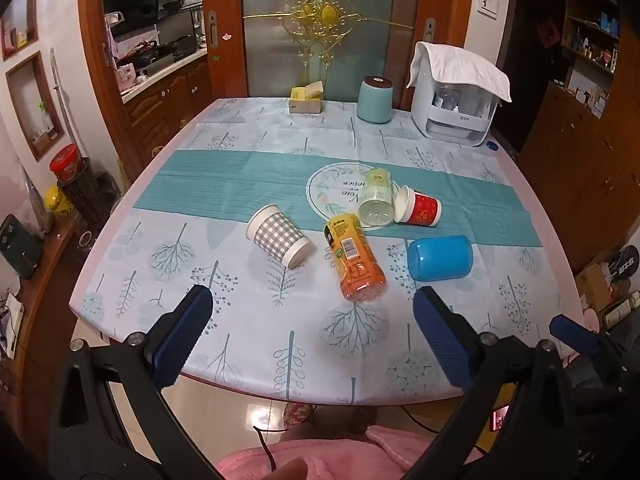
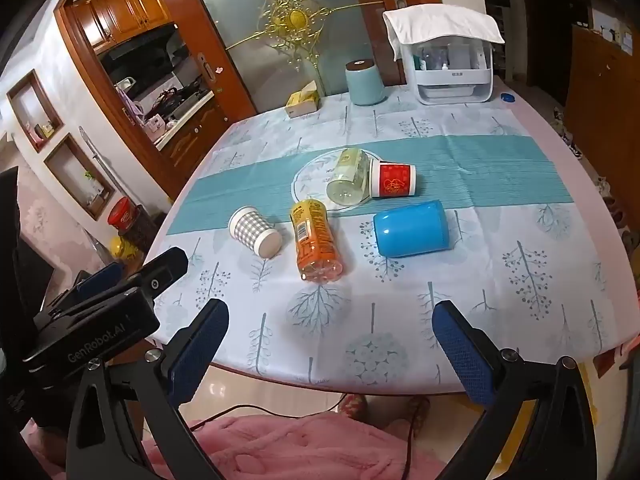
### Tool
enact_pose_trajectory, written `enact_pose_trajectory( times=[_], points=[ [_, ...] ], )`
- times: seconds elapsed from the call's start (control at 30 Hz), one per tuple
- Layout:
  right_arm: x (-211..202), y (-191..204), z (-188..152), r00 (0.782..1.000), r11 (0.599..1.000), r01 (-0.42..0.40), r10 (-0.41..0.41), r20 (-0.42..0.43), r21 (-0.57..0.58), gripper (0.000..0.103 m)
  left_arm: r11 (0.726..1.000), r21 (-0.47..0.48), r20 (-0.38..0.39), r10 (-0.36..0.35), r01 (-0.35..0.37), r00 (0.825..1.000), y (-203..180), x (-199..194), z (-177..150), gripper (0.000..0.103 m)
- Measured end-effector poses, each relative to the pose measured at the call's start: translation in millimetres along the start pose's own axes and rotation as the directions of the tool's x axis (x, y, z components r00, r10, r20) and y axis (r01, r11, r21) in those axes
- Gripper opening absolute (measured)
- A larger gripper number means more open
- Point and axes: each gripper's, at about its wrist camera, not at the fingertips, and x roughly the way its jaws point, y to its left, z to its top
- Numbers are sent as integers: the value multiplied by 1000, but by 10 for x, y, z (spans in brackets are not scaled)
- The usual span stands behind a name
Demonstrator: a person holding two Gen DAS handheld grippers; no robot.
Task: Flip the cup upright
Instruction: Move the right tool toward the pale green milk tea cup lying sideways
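Observation:
Several cups and bottles lie on their sides mid-table: a grey checked paper cup (image 1: 278,236) (image 2: 254,231), a red paper cup (image 1: 418,208) (image 2: 393,179), a blue plastic cup (image 1: 440,258) (image 2: 412,229), an orange bottle (image 1: 354,262) (image 2: 316,240) and a pale green clear cup (image 1: 376,198) (image 2: 349,178). My left gripper (image 1: 312,304) is open and empty, held back over the table's near edge. My right gripper (image 2: 330,316) is open and empty, also at the near edge. The left gripper's body shows in the right wrist view (image 2: 104,312).
The table (image 1: 224,364) wears a tree-print cloth with a teal band. At the far edge stand a yellow box (image 1: 306,100), a light blue canister (image 1: 375,100) and a white organiser (image 1: 456,108) under a towel. Cabinets and a cluttered sideboard stand left.

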Motion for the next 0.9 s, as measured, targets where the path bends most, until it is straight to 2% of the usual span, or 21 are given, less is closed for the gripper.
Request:
enact_pose_trajectory(
  times=[0.17,0.2,0.9],
  points=[
    [-32,70,-12,1000,1000,12,-11,22,-5,103,1000,-8,-1,1,-1,1000,43,-52,60,100],
    [27,0,23,1000,1000,-19,19,-2,2,103,1000,-8,-4,1,-1,1000,45,-57,66,100],
    [125,14,66,1000,1000,-22,22,-18,1,103,1000,-17,-33,-20,19,999,85,166,58,100]
  ],
)
